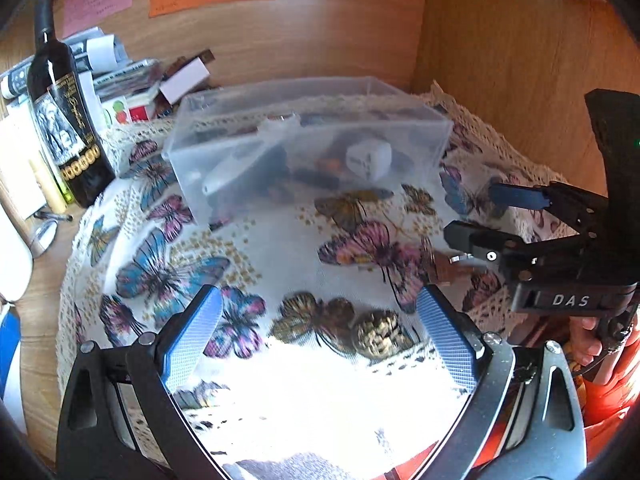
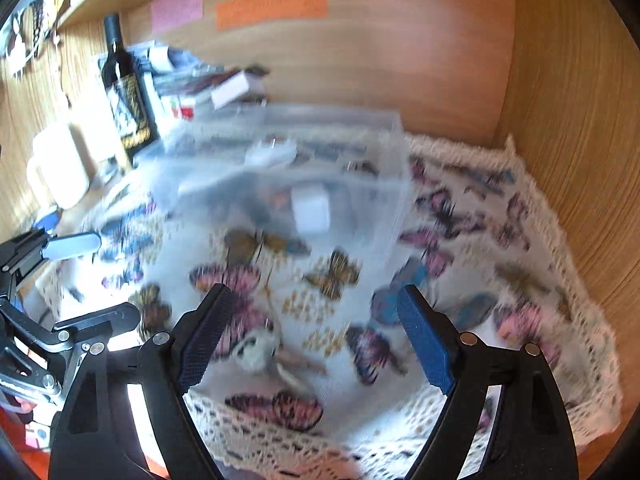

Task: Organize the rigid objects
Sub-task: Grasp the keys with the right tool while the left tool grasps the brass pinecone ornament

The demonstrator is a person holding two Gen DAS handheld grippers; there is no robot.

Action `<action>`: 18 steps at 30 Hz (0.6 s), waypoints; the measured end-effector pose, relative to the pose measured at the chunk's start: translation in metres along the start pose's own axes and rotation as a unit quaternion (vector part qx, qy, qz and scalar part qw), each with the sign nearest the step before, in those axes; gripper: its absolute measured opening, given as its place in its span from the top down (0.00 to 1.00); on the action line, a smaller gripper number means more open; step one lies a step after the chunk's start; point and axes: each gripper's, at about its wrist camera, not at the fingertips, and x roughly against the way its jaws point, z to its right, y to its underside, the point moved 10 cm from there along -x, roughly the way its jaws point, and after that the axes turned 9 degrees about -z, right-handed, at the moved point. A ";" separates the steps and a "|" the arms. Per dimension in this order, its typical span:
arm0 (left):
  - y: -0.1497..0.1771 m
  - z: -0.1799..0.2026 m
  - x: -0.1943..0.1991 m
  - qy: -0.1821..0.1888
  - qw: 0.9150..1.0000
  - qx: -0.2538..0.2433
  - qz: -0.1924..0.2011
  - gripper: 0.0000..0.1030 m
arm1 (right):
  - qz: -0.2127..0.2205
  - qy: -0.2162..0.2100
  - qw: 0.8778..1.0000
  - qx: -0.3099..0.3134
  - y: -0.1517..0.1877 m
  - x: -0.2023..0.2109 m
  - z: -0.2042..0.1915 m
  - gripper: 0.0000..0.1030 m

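A clear plastic box (image 1: 308, 148) stands on the butterfly cloth (image 1: 280, 256) and holds several small items, among them a white charger cube (image 1: 369, 159). The box also shows, blurred, in the right wrist view (image 2: 288, 184). My left gripper (image 1: 320, 336) is open and empty above the cloth in front of the box. A small brown piece with a metal tip (image 1: 450, 266) lies on the cloth at the right. My right gripper (image 2: 316, 344) is open and empty; a small pale item (image 2: 256, 354) lies on the cloth between its fingers. The right gripper also shows in the left wrist view (image 1: 476, 214).
A dark wine bottle (image 1: 60, 112) stands left of the box beside stacked papers and small boxes (image 1: 132, 84). Wooden walls (image 1: 500, 60) close the back and right. A white mug (image 2: 60, 164) stands at the far left. The left gripper's fingers (image 2: 68, 246) reach in from the left.
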 end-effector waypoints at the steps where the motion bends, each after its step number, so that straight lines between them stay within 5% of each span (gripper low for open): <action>1: 0.004 0.002 -0.003 0.002 1.000 0.001 -0.005 0.04 | -0.010 -0.003 1.000 0.001 0.005 -0.005 -0.001 0.20; 8: 0.022 0.010 -0.018 0.023 0.999 0.011 -0.026 0.07 | -0.051 -0.014 0.998 0.030 0.026 -0.027 -0.016 0.19; 14: 0.020 0.017 -0.021 0.025 1.000 0.004 -0.016 0.34 | -0.039 -0.013 0.998 0.044 0.023 -0.029 -0.020 0.30; 18: 0.017 0.015 -0.020 0.025 1.000 0.006 -0.010 0.55 | -0.031 -0.017 0.998 0.047 0.020 -0.028 -0.021 0.52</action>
